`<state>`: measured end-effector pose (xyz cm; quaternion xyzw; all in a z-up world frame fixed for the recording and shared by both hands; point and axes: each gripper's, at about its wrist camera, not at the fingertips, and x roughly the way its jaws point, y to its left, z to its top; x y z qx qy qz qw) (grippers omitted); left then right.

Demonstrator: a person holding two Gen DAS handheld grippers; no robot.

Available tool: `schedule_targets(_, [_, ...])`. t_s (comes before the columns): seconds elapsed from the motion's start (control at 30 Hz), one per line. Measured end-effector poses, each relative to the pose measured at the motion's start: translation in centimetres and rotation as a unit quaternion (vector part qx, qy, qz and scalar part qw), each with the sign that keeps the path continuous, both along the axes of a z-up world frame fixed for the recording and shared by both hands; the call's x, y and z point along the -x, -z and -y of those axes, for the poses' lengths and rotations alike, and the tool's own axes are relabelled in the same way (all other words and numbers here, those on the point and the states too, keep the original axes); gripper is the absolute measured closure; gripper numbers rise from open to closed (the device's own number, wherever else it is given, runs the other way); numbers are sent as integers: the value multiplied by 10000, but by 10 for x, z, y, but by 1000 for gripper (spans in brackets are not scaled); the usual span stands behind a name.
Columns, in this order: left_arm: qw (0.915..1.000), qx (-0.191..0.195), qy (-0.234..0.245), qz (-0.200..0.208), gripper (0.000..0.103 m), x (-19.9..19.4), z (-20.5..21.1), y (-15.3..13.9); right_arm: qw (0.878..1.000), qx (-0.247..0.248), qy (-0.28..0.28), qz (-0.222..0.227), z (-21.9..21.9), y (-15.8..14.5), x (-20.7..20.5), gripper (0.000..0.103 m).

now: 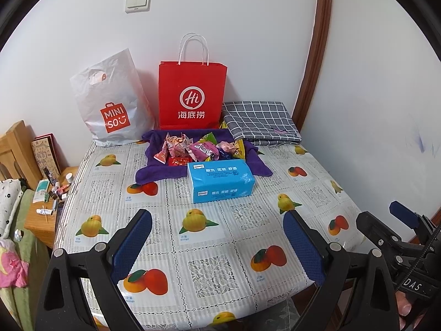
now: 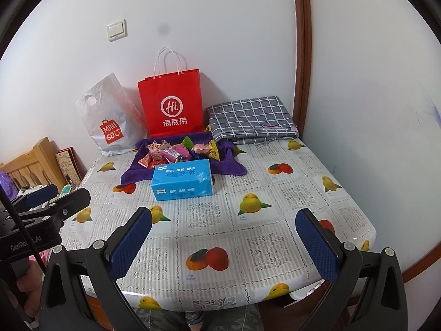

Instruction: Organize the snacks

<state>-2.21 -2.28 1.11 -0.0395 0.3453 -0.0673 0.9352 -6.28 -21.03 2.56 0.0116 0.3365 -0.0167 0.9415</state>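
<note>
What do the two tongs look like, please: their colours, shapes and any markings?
Both the left tongs and the right tongs have black, angular frames with silver rivets and two flat fingers faced with blue textured pads. A thin black cable runs beside each body. The left body reads "GenRobot.AI"; the right body shows "DAS", partly cut off.

We read "MINI SO" in white on the orange bag-shaped logo of the white plastic bag (image 1: 110,104). The red paper bag (image 1: 192,93) carries a white circled "Hi" above "海底捞". On the left gripper's (image 2: 41,201) black body we make out "GenRo…t.AI", partly hidden by a cable, and on the right gripper's (image 1: 397,220) body "DAS". The blue tissue pack (image 1: 220,183) bears Chinese print too small for us to read.
</note>
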Motion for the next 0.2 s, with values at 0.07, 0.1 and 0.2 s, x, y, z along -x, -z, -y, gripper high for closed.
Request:
schedule_targets(0.07, [10000, -1, -1, -3, 7, -2, 1, 1, 10000, 10, -1, -2, -1, 1, 0, 1])
schedule_targets(0.1, [10000, -1, -8, 1, 7, -1, 1, 1, 10000, 14, -2, -3, -1, 1, 0, 1])
schedule_targets(0.2, [10000, -56, -67, 19, 7, -3, 1, 3, 10000, -5, -2, -14, -1, 4, -2, 1])
